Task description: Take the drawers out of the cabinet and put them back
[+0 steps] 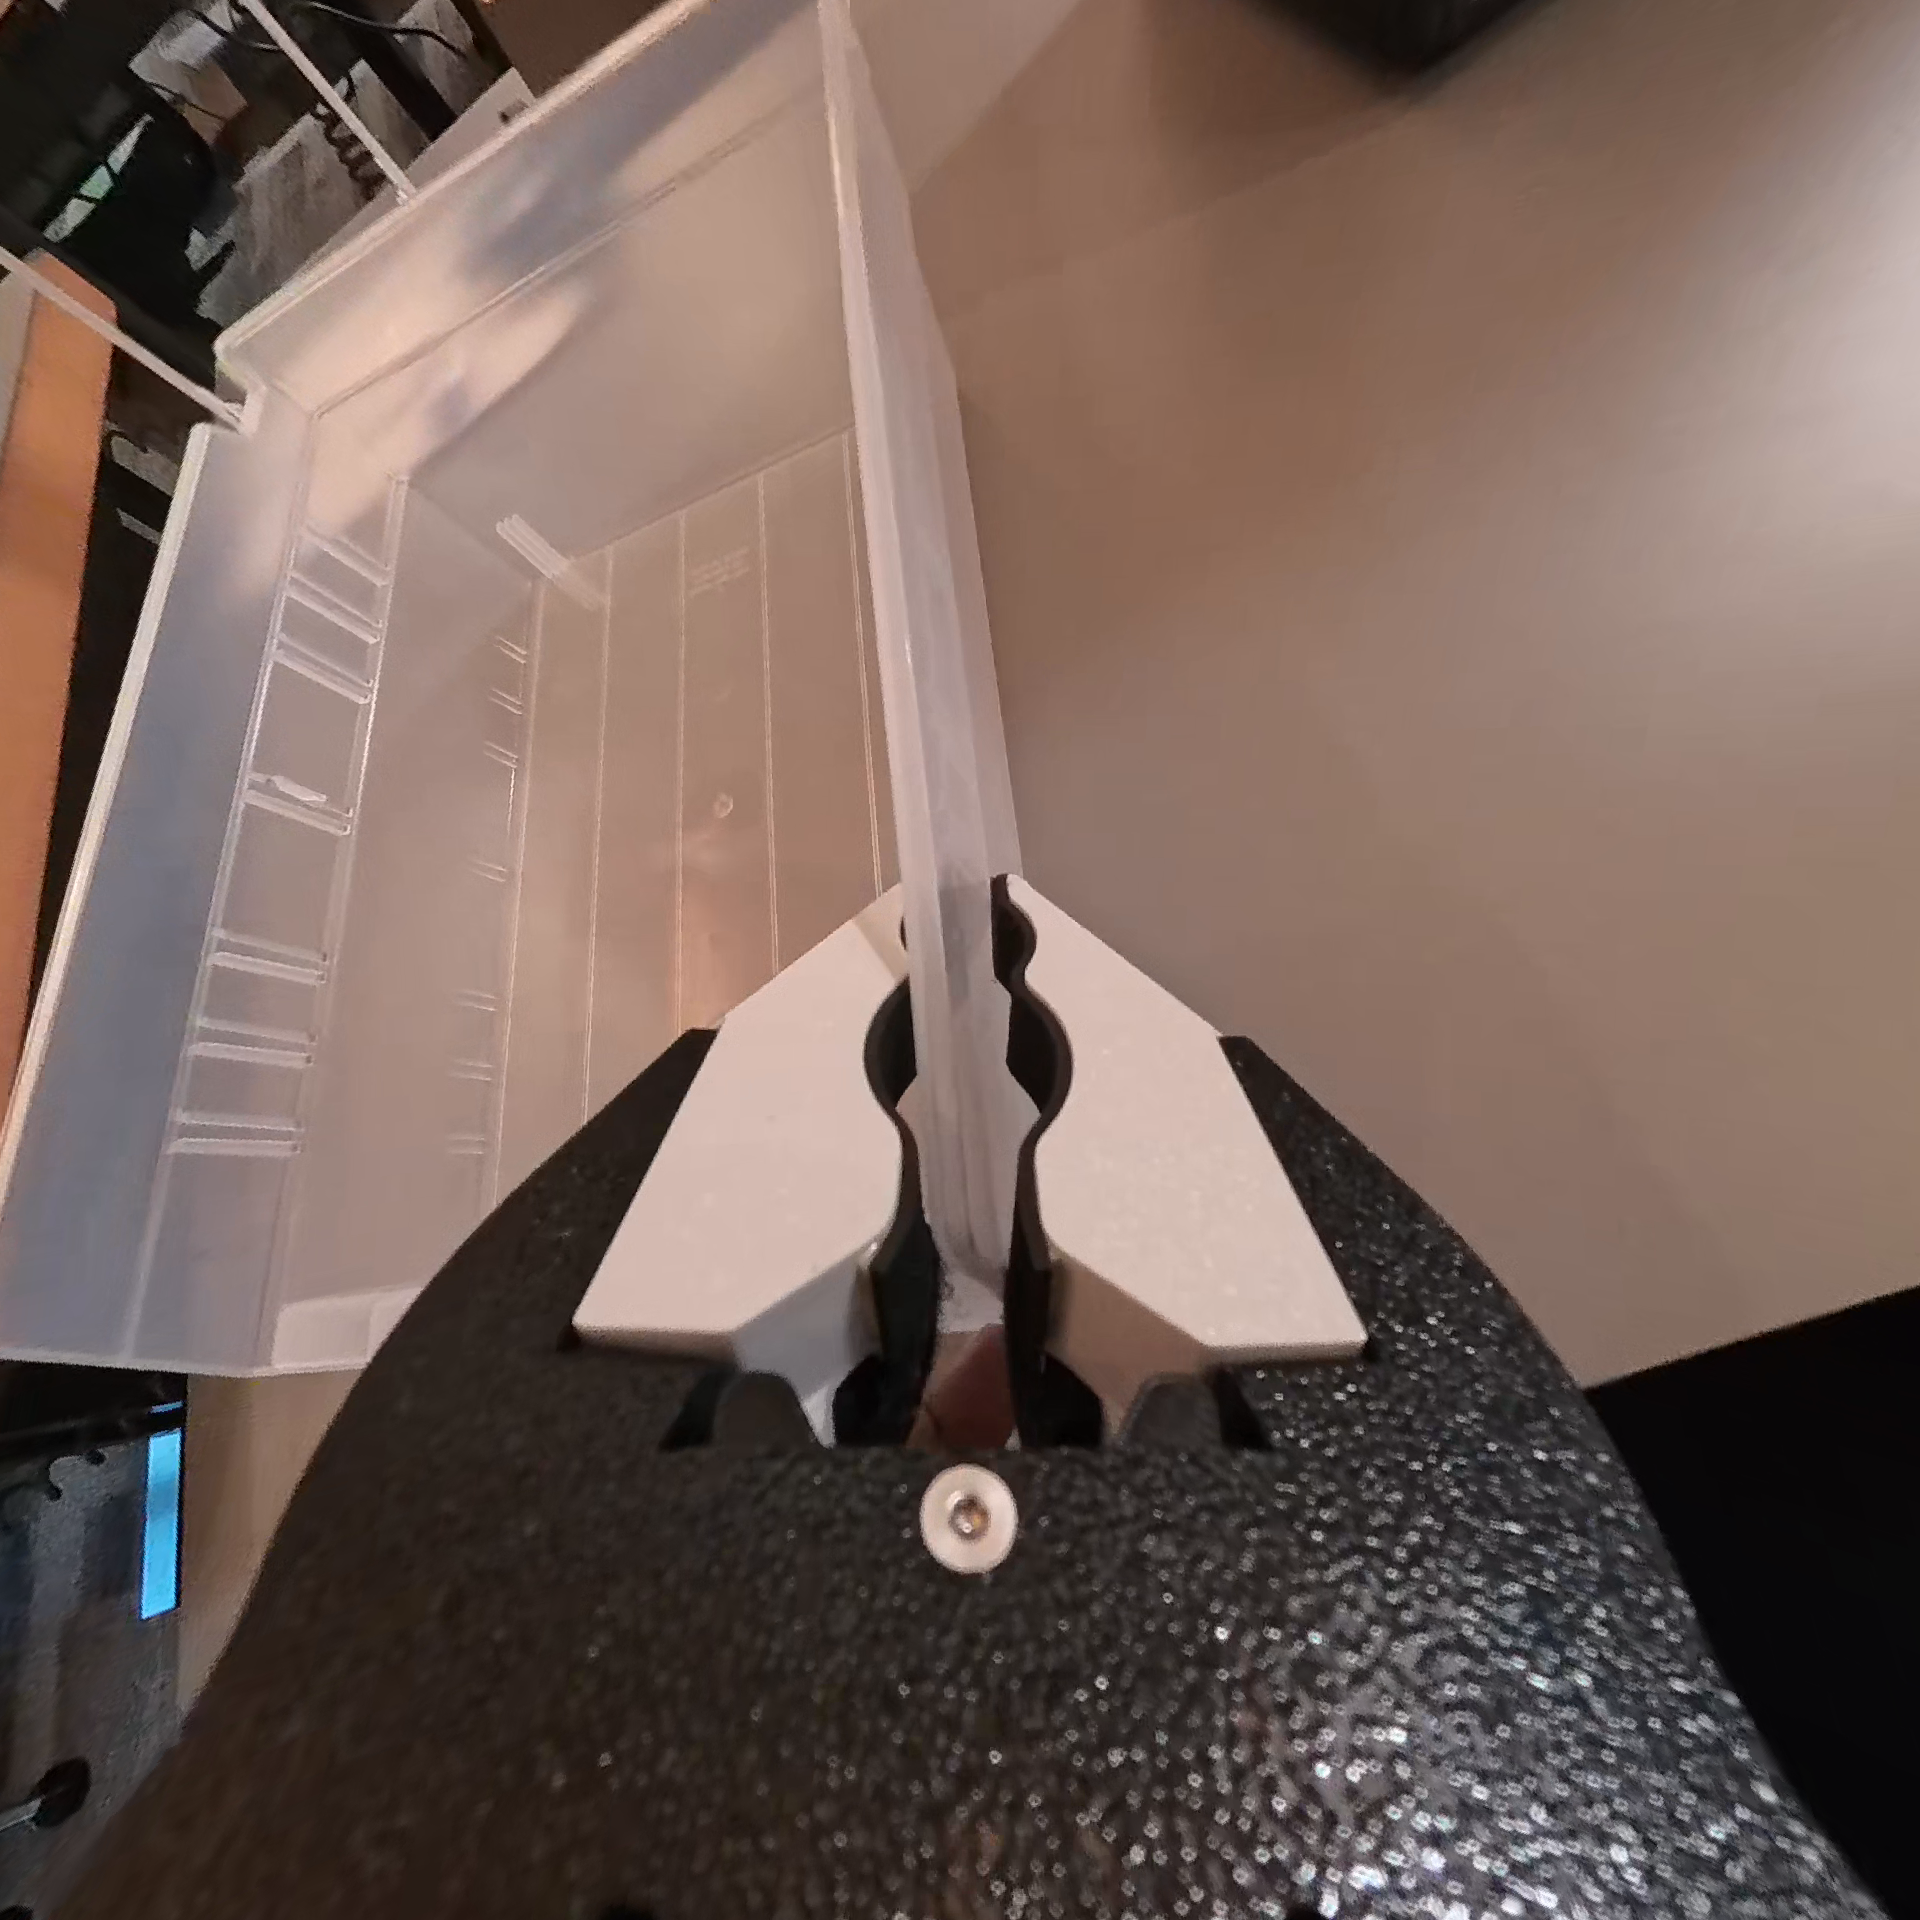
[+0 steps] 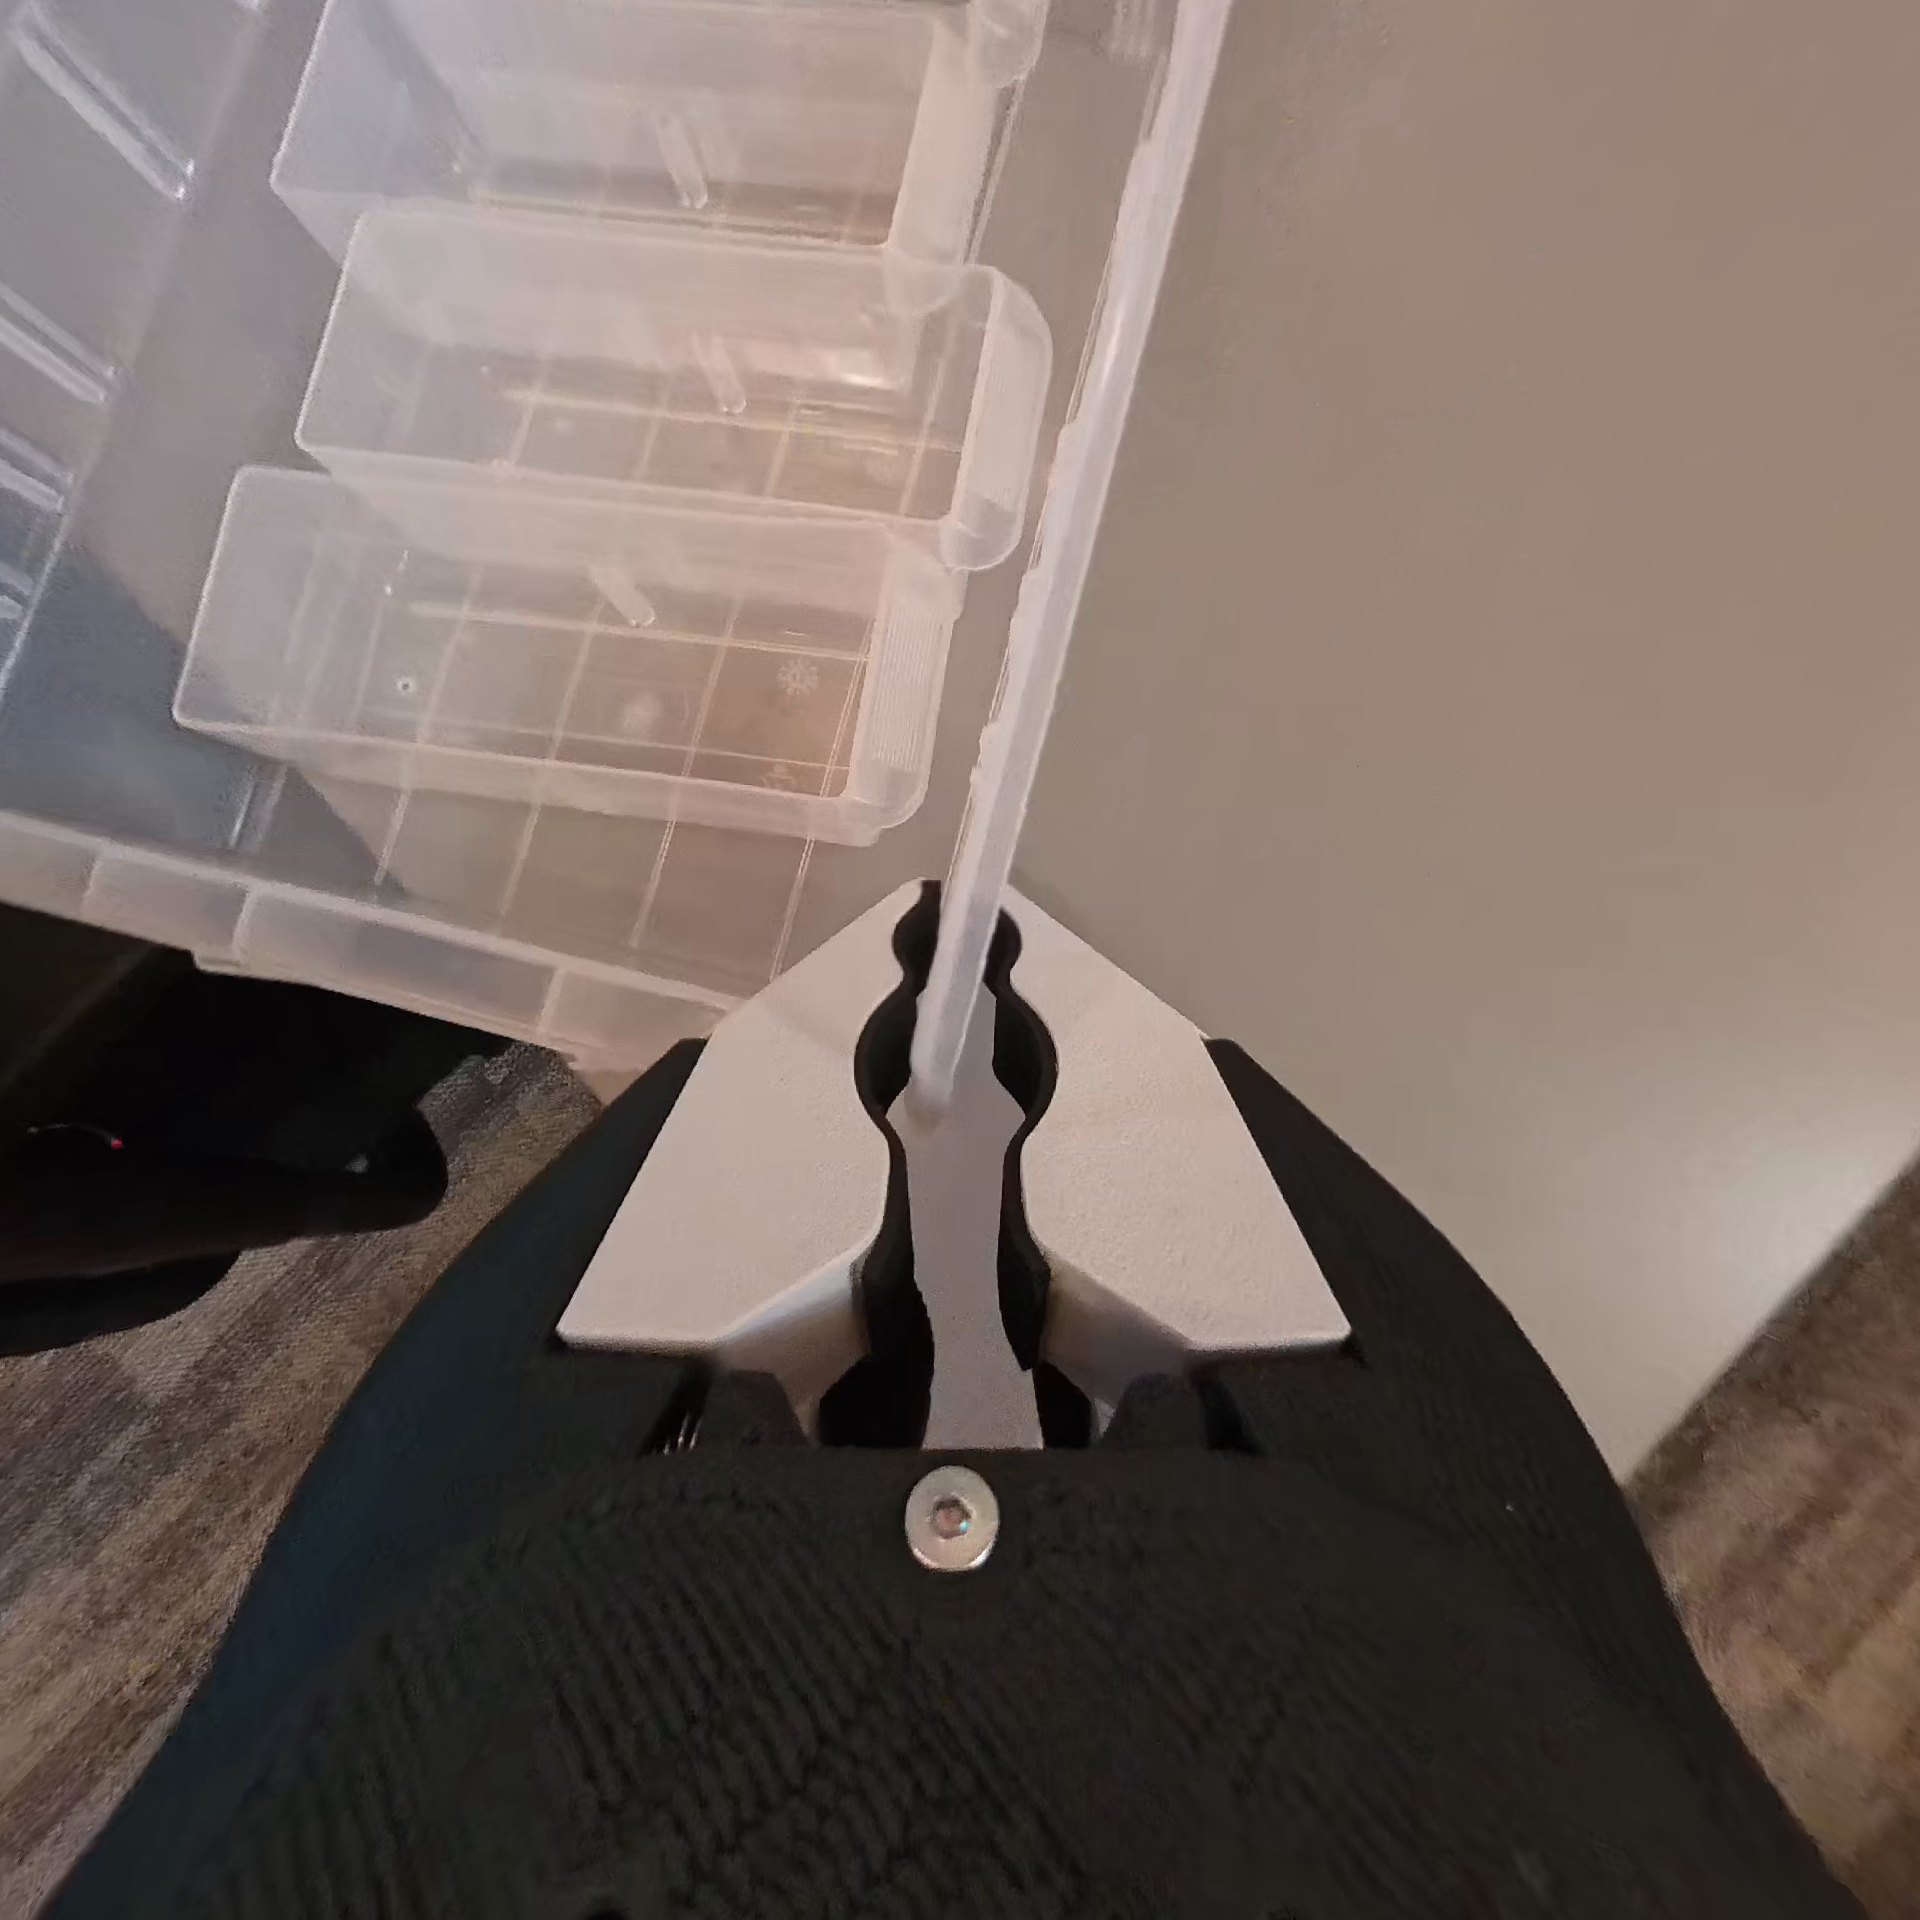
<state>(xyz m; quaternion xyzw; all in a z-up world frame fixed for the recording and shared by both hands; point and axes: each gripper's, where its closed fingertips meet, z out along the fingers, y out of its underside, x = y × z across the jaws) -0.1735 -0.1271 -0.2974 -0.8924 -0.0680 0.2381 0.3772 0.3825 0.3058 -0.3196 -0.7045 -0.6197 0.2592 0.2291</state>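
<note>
In the left wrist view a large empty translucent drawer (image 1: 436,831) fills the left half, with its open inside facing me. My left gripper (image 1: 951,904) is shut on the drawer's right side wall (image 1: 904,520), which runs straight up between the pads. In the right wrist view my right gripper (image 2: 961,904) is shut on a thin translucent plastic edge (image 2: 1049,520) that rises from between its pads. Left of that edge three small clear drawers (image 2: 644,416) lie stacked and look hazy, as if seen through plastic. A ribbed plastic rim (image 2: 364,935) runs below them.
A beige tabletop (image 1: 1455,727) lies to the right in both views (image 2: 1507,623). A white wire rack (image 1: 343,114) and dark clutter are at the left view's top left. Patterned carpet (image 2: 1787,1455) and a black object (image 2: 208,1195) lie low in the right view.
</note>
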